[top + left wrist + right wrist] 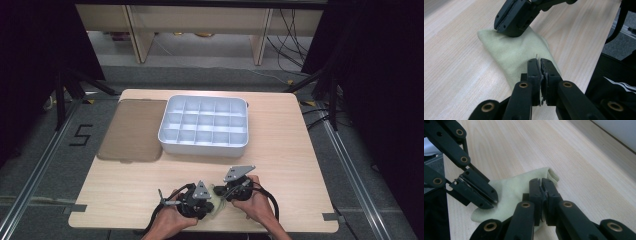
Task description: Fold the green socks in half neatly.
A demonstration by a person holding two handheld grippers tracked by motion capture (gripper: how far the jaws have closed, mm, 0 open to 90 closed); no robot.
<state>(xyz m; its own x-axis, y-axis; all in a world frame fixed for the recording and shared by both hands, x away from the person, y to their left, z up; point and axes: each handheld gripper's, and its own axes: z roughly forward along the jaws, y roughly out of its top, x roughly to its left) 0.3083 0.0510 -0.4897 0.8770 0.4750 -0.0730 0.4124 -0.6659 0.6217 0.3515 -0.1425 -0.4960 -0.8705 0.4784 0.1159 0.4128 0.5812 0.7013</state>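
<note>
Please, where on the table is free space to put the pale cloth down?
Free: the bare wood right of the white divided tray, and the strip between the tray and the grippers. Crowded: the near edge, where the left gripper and right gripper pinch the pale cloth; the brown mat fills the left.

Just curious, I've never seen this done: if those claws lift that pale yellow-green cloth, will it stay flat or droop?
The cloth would probably droop: it looks thin, knitted and already creased. It is likely light, and unlikely to slip, being pinched in both shut claws.
</note>
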